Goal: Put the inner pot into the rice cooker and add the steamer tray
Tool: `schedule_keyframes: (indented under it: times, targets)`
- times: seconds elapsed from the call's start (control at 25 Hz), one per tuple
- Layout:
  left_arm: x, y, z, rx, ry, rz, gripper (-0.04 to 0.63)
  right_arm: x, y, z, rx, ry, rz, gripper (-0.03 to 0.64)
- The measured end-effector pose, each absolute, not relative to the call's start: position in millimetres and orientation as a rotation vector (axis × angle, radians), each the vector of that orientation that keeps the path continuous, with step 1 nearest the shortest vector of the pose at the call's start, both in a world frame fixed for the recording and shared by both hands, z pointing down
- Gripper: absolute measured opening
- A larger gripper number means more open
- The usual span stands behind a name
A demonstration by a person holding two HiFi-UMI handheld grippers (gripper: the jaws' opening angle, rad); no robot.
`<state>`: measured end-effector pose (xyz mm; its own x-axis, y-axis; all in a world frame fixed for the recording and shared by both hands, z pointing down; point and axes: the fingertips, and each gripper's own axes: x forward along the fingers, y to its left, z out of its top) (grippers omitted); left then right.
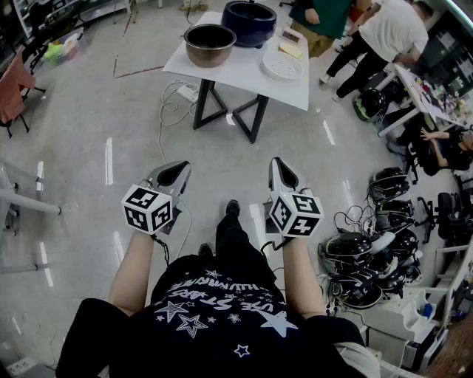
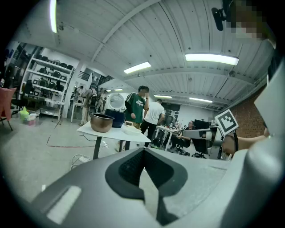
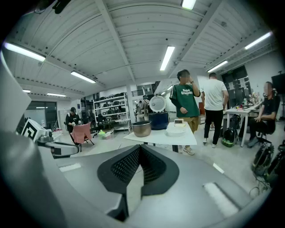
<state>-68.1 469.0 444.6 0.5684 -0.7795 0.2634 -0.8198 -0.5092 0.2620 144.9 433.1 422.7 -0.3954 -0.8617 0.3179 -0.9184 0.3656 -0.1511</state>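
A white table (image 1: pixel 244 70) stands well ahead of me across the floor. On it sit the metal inner pot (image 1: pixel 210 44), the dark blue rice cooker (image 1: pixel 249 22) with its lid up, and the white steamer tray (image 1: pixel 281 65). My left gripper (image 1: pixel 178 170) and right gripper (image 1: pixel 278 167) are held side by side near my body, far short of the table, both shut on nothing. The left gripper view shows the pot (image 2: pixel 101 122), cooker (image 2: pixel 116 118) and tray (image 2: pixel 131 130) in the distance. The right gripper view shows the pot (image 3: pixel 142 128), cooker (image 3: pixel 158 120) and tray (image 3: pixel 176 129) too.
Two people (image 1: pixel 384 33) stand beyond the table's far right corner. Cables and a power strip (image 1: pixel 186 92) lie under the table. Several black helmets (image 1: pixel 369 251) and cords cover the floor at my right. A pink chair (image 1: pixel 11 88) stands at the far left.
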Motion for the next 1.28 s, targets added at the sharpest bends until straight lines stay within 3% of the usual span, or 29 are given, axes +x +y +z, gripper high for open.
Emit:
schedule_keyframes:
  times: [0.6,1.08,1.12,1.2,1.28]
  targets:
    - [-83,494,461,2.390,-1.336,0.180,0.000,143,441,436,1.603,-2.414,0.473,0.023]
    - [-102,448,451,2.390,-1.434,0.147,0.010,128,396,430,1.561,-2.529,0.466,0.030]
    - [-104,440,450,2.383,-1.454,0.135,0.075,127,388,431,1.552,-2.537,0.474,0.063]
    - [-106,421,451,2.371,-1.473,0.127,0.223,125,370,435,1.527,-2.551,0.495,0.254]
    - [-109,403,458,2.356,-1.483,0.140,0.305,123,349,444,1.520,-2.542,0.530,0.304]
